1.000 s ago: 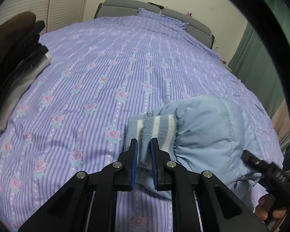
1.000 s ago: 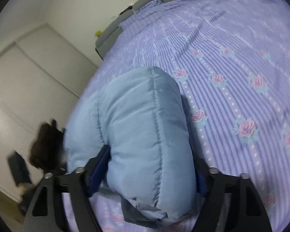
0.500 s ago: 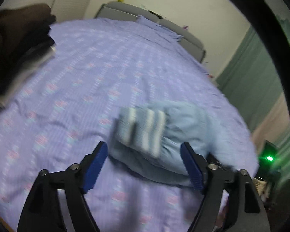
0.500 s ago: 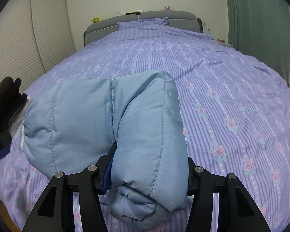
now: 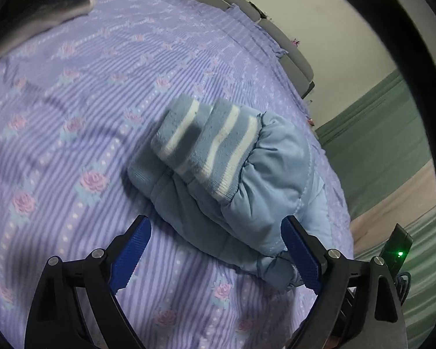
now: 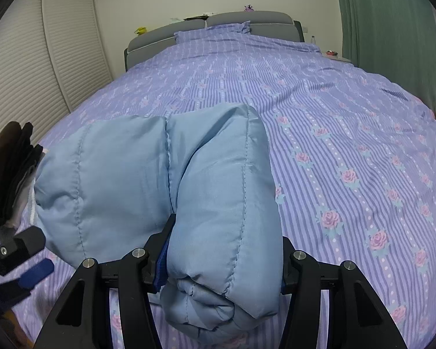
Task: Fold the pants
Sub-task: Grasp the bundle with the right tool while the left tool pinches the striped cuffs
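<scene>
The light blue padded pants (image 5: pixel 264 186) lie folded into a bundle on the bed, with their blue-and-white striped knit cuffs (image 5: pixel 206 145) on top. My left gripper (image 5: pixel 215 257) is open and empty, its blue pads just short of the bundle's near edge. In the right wrist view the pants (image 6: pixel 212 197) fill the foreground. My right gripper (image 6: pixel 222 264) is shut on a thick fold of them; its right finger is hidden behind the fabric. The left gripper (image 6: pixel 23 264) shows at the far left there.
The bed has a purple striped cover with pink roses (image 6: pixel 348 116). A stack of dark folded clothes (image 6: pixel 8 168) sits at the bed's left edge and also shows in the left wrist view (image 5: pixel 43 8). Grey headboard (image 6: pixel 218 23), white louvred wardrobe doors (image 6: pixel 43 72), green curtain (image 6: pixel 392 29).
My left gripper let go of the striped cuffs, opened wide and drew back. My right gripper kept its hold on the pants while its view swung level with the bed.
</scene>
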Demonstrator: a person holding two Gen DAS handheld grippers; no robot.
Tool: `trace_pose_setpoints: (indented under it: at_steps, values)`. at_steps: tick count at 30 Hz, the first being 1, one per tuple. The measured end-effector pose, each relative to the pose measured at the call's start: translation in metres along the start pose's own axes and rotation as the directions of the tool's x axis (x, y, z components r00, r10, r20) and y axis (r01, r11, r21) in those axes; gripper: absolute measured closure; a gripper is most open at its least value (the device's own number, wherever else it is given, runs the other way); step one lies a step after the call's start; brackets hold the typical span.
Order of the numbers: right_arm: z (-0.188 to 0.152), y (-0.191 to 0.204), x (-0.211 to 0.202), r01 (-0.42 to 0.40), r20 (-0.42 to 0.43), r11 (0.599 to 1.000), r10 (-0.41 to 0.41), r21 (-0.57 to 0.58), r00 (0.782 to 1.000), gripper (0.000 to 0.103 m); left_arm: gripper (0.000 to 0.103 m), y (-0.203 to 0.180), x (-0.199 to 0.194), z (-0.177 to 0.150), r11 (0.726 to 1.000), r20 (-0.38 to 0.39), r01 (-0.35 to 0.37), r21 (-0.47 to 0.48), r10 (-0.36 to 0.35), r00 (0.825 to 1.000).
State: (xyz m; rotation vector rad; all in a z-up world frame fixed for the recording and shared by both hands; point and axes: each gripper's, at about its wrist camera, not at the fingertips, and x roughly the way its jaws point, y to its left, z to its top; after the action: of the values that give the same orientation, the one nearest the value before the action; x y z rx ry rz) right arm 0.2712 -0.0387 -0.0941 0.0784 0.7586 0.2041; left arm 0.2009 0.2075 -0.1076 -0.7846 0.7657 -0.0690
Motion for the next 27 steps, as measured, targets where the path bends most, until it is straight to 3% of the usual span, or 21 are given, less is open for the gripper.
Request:
trace_pose_setpoints:
  at_steps: [5, 14, 19, 22, 25, 27]
  values:
    - [-0.001, -0.001, 0.001, 0.0, -0.002, 1.0, 0.0, 0.006, 1.0, 0.05, 0.009, 0.001, 0.001, 0.001, 0.997, 0.034, 0.073, -0.025, -0.072, 0.997]
    - [-0.002, -0.002, 0.002, -0.001, -0.009, 1.0, 0.002, 0.017, 1.0, 0.05, 0.004, -0.001, 0.021, 0.01, 0.994, 0.036, 0.105, 0.015, -0.105, 0.994]
    - [-0.002, -0.006, 0.004, -0.01, -0.014, 0.999, 0.011, 0.032, 1.0, 0.05, 0.003, 0.009, 0.008, -0.001, 0.992, 0.017, 0.12, -0.037, -0.119, 0.993]
    - [-0.003, -0.004, 0.005, -0.002, -0.006, 1.0, 0.002, 0.028, 1.0, 0.05, 0.003, 0.021, 0.017, -0.007, 0.995, -0.006, 0.077, -0.055, -0.078, 0.997]
    - [-0.006, -0.003, 0.004, 0.001, 0.001, 1.0, -0.001, 0.018, 1.0, 0.049, 0.0, 0.037, 0.026, -0.009, 0.986, -0.022, 0.106, -0.126, -0.11, 0.994]
    - [-0.006, -0.003, 0.003, -0.003, 0.001, 1.0, 0.003, 0.014, 1.0, 0.049, 0.0, 0.038, 0.027, -0.007, 0.985, -0.018, 0.117, -0.125, -0.12, 0.993]
